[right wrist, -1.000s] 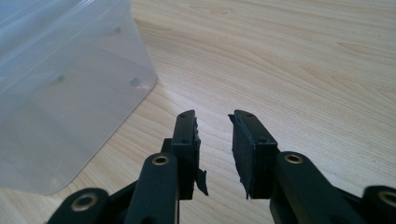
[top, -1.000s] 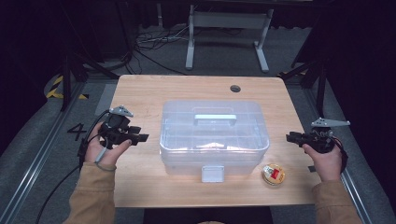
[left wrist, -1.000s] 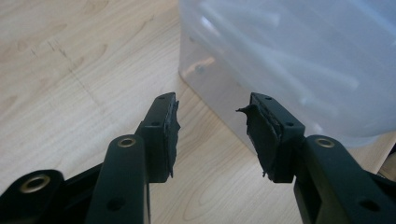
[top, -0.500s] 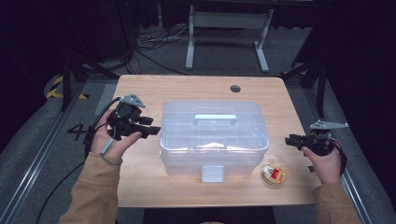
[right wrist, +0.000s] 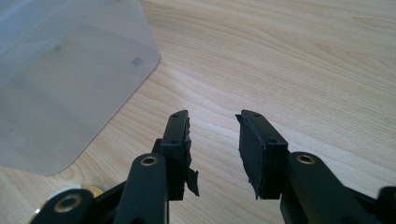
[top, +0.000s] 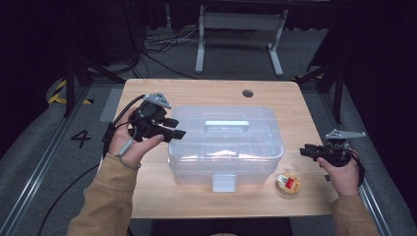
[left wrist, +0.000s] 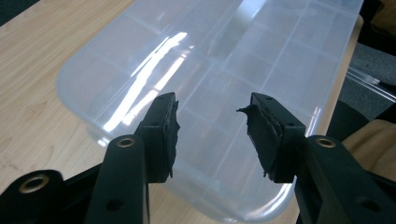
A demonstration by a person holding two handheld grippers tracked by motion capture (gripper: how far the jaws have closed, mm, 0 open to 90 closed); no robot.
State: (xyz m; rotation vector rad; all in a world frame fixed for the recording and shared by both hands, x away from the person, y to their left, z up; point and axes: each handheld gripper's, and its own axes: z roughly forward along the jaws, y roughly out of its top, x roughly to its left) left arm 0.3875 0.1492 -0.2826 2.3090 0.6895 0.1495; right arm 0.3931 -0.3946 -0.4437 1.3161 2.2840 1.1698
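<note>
A clear plastic compartment box (top: 226,142) with a closed lid, a top handle and a front latch sits in the middle of the wooden table (top: 196,93). My left gripper (top: 178,132) hovers over the box's left edge, pointing right. In the left gripper view its jaws (left wrist: 212,119) stand open above the lid (left wrist: 224,65) with nothing between them. My right gripper (top: 304,151) is near the table's right edge, pointing left at the box. Its jaws (right wrist: 214,126) have just been opening and hold nothing above bare wood.
A small round gold tin with a red label (top: 287,183) lies at the box's front right corner; its rim (right wrist: 86,190) peeks out beside the right jaws. A grommet hole (top: 248,93) is at the table's back. Cables and a stand are on the floor behind.
My left hand has risen and moved right, from beside the box to over its left edge. The right hand has stayed put.
</note>
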